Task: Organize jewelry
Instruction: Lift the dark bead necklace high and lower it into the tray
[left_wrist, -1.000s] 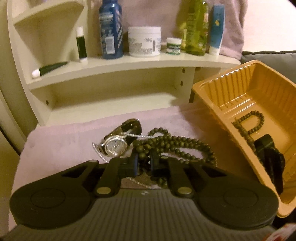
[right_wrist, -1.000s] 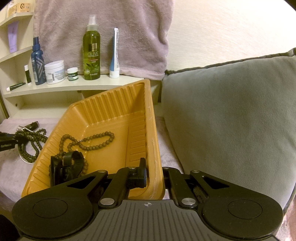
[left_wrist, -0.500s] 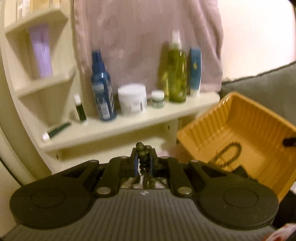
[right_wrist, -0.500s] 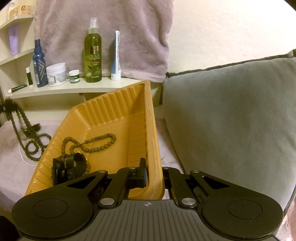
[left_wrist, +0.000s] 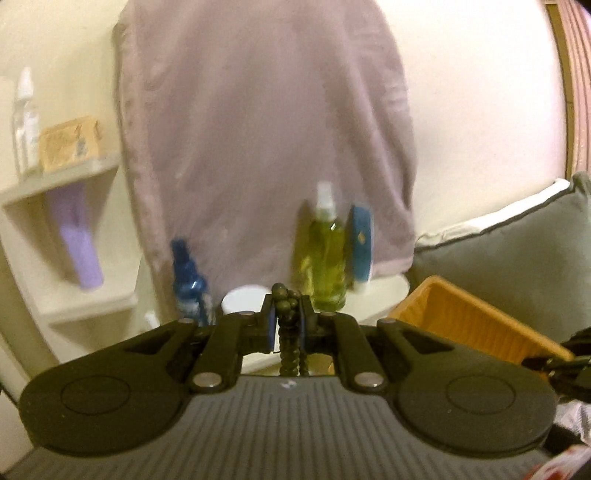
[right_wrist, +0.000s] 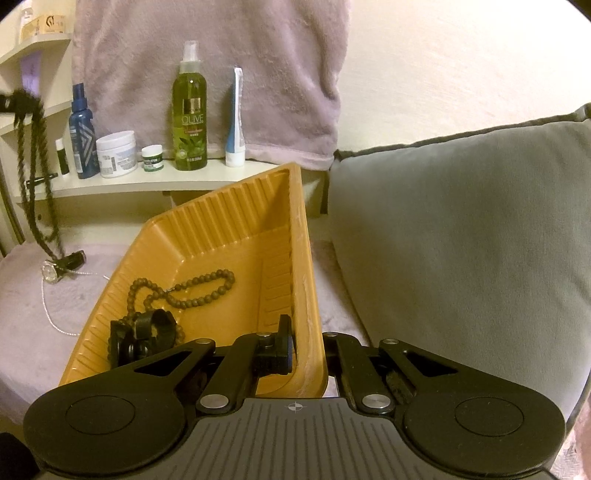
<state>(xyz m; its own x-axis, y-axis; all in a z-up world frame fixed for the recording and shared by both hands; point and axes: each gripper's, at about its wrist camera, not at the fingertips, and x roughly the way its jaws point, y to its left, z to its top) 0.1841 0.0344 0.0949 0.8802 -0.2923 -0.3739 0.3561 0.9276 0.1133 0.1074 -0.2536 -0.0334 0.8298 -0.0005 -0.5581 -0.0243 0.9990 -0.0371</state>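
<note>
My left gripper (left_wrist: 286, 314) is shut on a dark green bead necklace (left_wrist: 285, 300) and holds it high in the air. In the right wrist view the necklace (right_wrist: 37, 184) hangs in long strands at the far left, its low end near the watch (right_wrist: 51, 272) on the mauve cloth. My right gripper (right_wrist: 308, 354) is shut on the near rim of the orange tray (right_wrist: 236, 218), which is tilted. A brown bead bracelet (right_wrist: 199, 291) and a black item (right_wrist: 142, 338) lie in the tray. A thin silver chain (right_wrist: 48, 314) lies on the cloth.
A cream shelf (right_wrist: 147, 182) holds a blue spray bottle (right_wrist: 81, 136), a white jar (right_wrist: 116, 153), a small jar (right_wrist: 152, 158), a green OLIVE bottle (right_wrist: 189, 110) and a tube (right_wrist: 236, 122). A mauve towel (right_wrist: 207, 66) hangs behind. A grey cushion (right_wrist: 461, 229) is at the right.
My left gripper has risen well above the cloth with the green necklace, which now hangs free. The right gripper still holds the tray rim, tilted slightly more.
</note>
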